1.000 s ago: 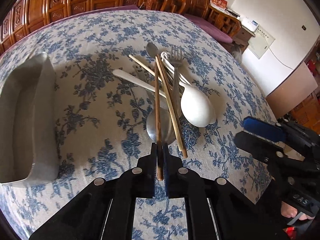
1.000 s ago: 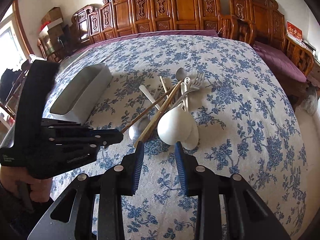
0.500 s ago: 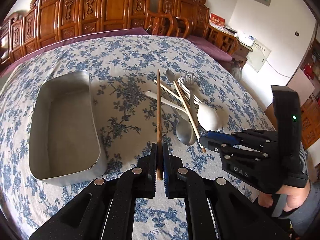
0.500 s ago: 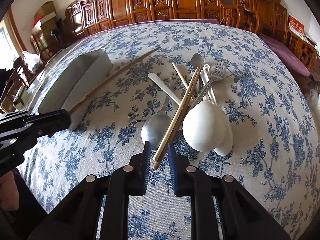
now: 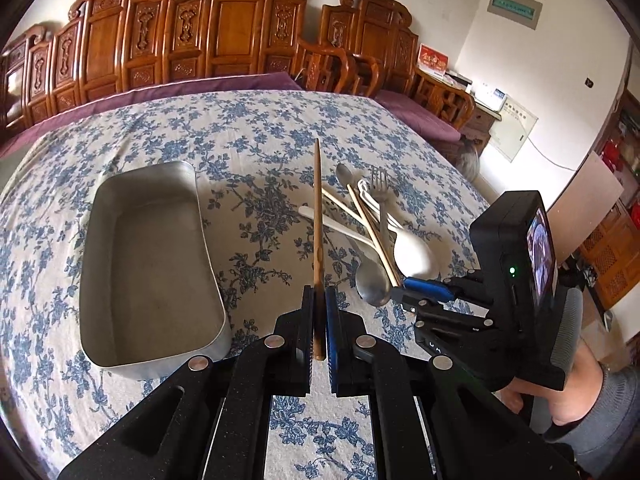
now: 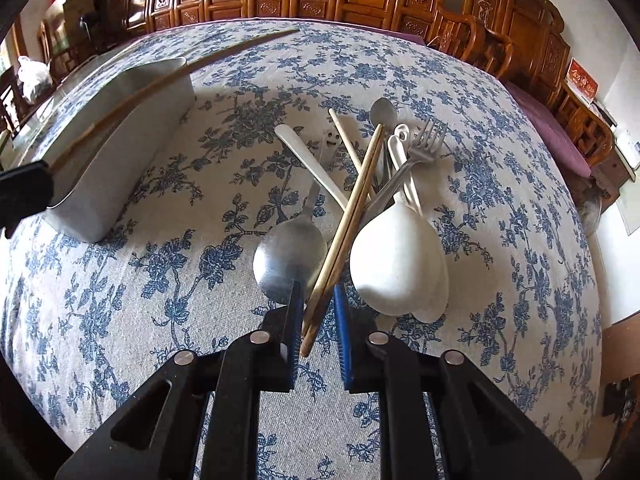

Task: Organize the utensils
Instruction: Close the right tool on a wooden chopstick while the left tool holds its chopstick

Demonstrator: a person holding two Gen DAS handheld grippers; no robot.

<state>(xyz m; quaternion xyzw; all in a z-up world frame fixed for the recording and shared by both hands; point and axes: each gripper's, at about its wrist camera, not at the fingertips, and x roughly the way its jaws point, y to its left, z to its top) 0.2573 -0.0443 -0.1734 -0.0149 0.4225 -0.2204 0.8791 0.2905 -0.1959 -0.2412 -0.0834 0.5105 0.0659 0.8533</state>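
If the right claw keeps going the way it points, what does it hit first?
Probably the chopsticks already between its closing pads; just beyond lie the metal spoon and white spoons. Depth is unclear.

text: none legible | red-and-gold card [image 5: 433,59] on wooden sideboard: characters blurred | white wall chart [image 5: 513,129]: print too small | black hand-held gripper [image 5: 436,346]: pale letters unclear

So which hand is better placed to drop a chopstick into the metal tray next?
Left. The left gripper is already shut on a chopstick beside the tray; the right gripper has just been closing around a pair still in the pile.
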